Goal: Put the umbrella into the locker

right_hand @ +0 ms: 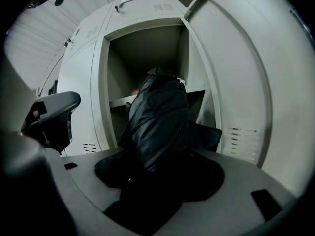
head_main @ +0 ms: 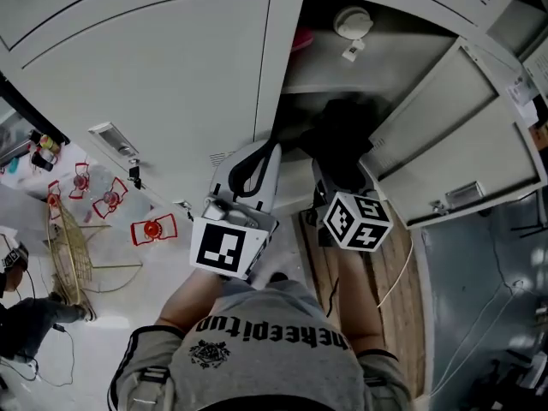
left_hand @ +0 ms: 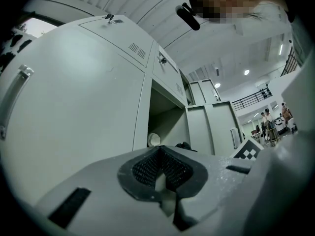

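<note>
— Umbrella (right_hand: 160, 122) first: where is it?

— Clamped in the right gripper (right_hand: 158, 173). It is black and folded, and its loose fabric bunches over the jaws, which close on its near end. The rest sticks out ahead of the gripper toward the locker (right_hand: 142, 48).

— Is it inside the locker?

— I cannot say for sure. In the right gripper view its far end stands in front of the open compartment, level with the shelf (right_hand: 120, 101). From the head view it is a dark mass at the mouth of the opening, below that shelf. Neither view shows how far in it reaches.

— And the locker door (right_hand: 236, 82)?

— Swung wide open to the right, beside the umbrella.

— What about the left gripper (left_hand: 160, 154)?

— Its jaws are pressed together with nothing between them. It hangs to the left of the right gripper, in front of the closed door (left_hand: 83, 97) of the neighbouring locker.

— Anything else in the compartment?

— A white round object (left_hand: 153, 139) sits at the left side of the opening. It is too small to tell what it is.
</note>
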The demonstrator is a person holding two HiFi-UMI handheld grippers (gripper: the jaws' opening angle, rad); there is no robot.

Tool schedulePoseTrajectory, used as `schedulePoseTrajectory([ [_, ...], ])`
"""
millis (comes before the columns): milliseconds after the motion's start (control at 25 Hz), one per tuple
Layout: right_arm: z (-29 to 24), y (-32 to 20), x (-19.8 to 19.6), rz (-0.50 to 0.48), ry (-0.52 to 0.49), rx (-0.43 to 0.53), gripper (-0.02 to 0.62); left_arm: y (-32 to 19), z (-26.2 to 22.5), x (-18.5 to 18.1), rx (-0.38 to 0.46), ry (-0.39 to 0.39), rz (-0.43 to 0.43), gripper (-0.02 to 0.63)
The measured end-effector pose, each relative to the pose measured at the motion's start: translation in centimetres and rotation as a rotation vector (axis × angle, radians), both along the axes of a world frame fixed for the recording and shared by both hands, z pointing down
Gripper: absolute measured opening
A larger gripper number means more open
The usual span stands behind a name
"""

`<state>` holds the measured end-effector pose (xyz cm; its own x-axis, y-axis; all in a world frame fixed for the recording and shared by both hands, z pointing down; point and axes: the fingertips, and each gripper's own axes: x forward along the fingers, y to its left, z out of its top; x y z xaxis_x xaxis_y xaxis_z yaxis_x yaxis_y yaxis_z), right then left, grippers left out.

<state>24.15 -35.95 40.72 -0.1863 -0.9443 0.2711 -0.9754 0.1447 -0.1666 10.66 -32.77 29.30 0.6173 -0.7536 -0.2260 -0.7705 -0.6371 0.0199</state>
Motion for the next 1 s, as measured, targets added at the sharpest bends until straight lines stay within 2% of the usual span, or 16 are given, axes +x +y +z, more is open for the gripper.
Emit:
schedulePoseTrajectory([
  [440, 2.7, -2.0, -0.1, -0.082, 0.016, -0.153, 0.276, 1.6, 1.0, -1.4, -0.027, -0.023, -0.107, 0.005],
  [840, 4.4, -4.3, 0.6, -0.111, 0.04, -0.266, 0.276, 2.1, 0.8, -1.8, -0.022, -0.027, -0.155, 0.005],
  [1000, 4.6, -5.2, 0.7, -0.127, 0.068, -0.283, 0.276, 1.8, 0.8, -1.9, -0.021, -0.028, -0.165, 0.005],
])
